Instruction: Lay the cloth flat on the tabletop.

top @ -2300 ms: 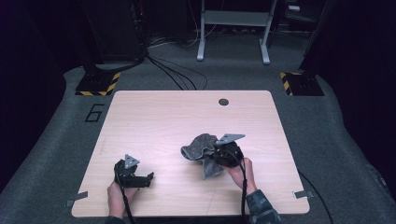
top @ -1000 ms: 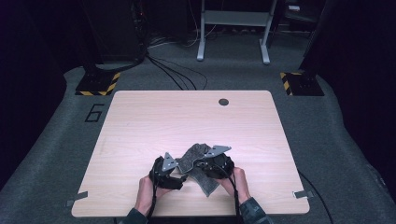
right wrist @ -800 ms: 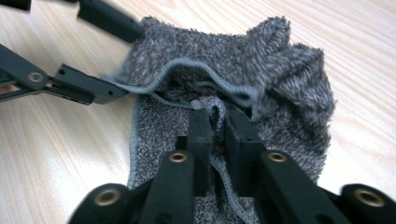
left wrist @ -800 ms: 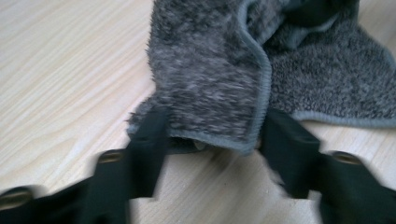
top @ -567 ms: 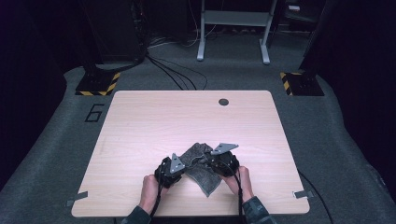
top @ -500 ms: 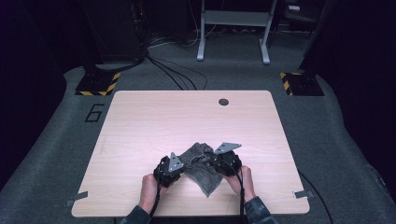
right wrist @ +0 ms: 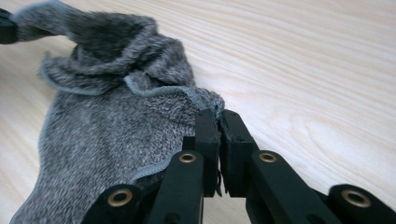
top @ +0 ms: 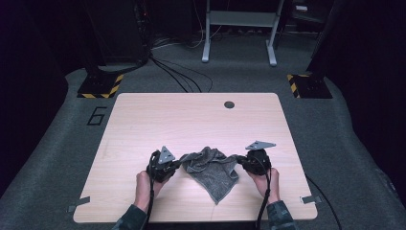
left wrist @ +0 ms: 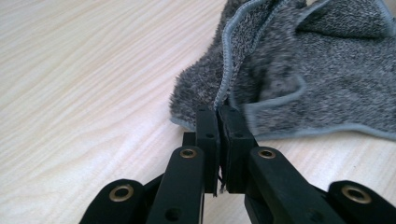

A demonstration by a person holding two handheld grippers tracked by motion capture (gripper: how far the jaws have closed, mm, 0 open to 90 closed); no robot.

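While both hands work at the table (top: 143, 124), one grey towel (top: 213, 170) is strung between two grippers: the left gripper (left wrist: 218, 114) is pinched tight on its hem, the right gripper (right wrist: 218, 116) clamped on the opposite edge. A "6" (top: 97, 116) marks the floor mat.
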